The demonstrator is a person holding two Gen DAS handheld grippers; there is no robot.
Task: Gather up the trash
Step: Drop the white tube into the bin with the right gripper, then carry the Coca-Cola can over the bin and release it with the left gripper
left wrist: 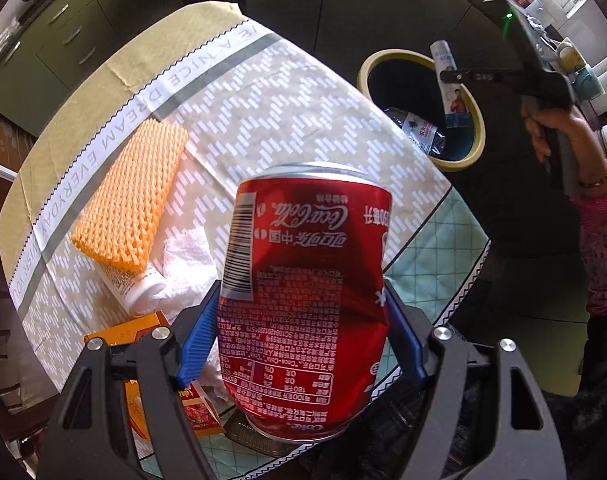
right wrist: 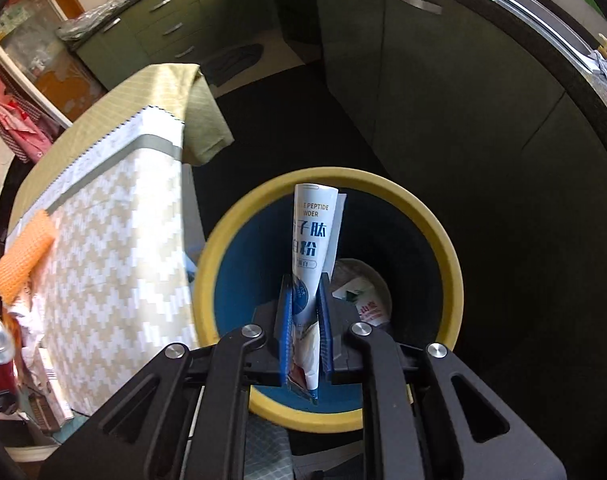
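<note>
R tongs [right wrist: 305,320]: clenched on rolled paper packet [right wrist: 313,240], blue pads pinching its lower end; packet's long axis runs straight out along the fingers.
Bin [right wrist: 449,248]: yellow rim, blue inside, on floor just beside tabletop [right wrist: 115,208]. Packet sits over the mouth, so bin lies directly ahead of/below R tongs; a drop looks like the next move, my guess.
L tongs [left wrist: 303,332]: gripping dented red cola can [left wrist: 303,280] at mid-body, can upside down, held over tabletop near its edge.
Nearer arm: R is at the bin; L well apart from it, bin off to its right.
Still on tabletop: orange foam net [left wrist: 131,196] over white bottle [left wrist: 135,288], crumpled tissue [left wrist: 187,264], orange box [left wrist: 143,360].
Hard to see: bin contents dim, some wrappers, a bottle maybe; orange box half hidden by L tongs; packet's far side unseen.
</note>
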